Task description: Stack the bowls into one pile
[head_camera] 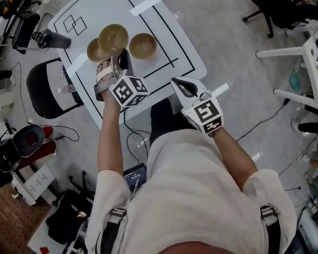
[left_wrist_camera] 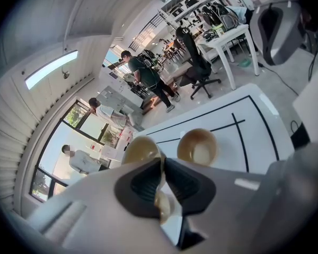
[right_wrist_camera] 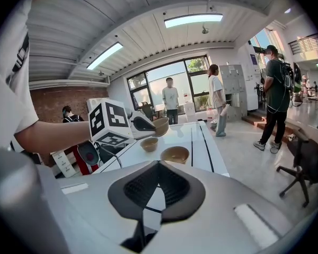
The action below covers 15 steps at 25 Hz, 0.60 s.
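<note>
A white worktop (head_camera: 167, 33) with black lines has a dark bottle (head_camera: 52, 38) at its corner, a black chair (head_camera: 44, 90) sits beside it, and people (right_wrist_camera: 170, 98) stand far off.

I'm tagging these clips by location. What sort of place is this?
Probably an open-plan lab or office workspace: a white table marked with black lines, rolling office chairs, white desks, and several people standing about near big windows.
</note>
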{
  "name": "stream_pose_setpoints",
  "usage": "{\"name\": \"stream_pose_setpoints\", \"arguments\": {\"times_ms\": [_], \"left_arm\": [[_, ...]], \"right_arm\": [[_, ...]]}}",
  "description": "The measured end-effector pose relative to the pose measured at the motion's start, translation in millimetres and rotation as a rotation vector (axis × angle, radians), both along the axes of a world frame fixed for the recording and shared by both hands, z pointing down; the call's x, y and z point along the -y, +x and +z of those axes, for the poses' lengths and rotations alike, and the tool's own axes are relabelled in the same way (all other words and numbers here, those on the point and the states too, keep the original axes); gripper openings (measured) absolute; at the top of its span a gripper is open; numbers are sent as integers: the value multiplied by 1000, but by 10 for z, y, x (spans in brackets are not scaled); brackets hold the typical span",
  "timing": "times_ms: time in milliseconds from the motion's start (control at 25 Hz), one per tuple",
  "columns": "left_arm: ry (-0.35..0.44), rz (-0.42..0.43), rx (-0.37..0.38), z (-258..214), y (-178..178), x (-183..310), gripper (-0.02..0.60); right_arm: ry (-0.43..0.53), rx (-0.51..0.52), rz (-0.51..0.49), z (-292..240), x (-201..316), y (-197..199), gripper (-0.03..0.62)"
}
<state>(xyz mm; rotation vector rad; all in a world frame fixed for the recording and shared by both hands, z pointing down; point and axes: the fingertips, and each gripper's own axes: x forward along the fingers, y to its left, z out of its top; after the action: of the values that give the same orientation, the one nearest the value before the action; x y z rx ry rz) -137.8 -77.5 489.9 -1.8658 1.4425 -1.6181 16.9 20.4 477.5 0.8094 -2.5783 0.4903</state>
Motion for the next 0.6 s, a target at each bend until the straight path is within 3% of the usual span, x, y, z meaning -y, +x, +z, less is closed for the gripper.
{"name": "stream_pose_setpoints", "arguments": {"times_ms": [600], "left_arm": [[-48, 35, -6, 106, 526, -282, 25]], "right_arm": [[-1, 26, 57, 2, -124, 420, -2]]}}
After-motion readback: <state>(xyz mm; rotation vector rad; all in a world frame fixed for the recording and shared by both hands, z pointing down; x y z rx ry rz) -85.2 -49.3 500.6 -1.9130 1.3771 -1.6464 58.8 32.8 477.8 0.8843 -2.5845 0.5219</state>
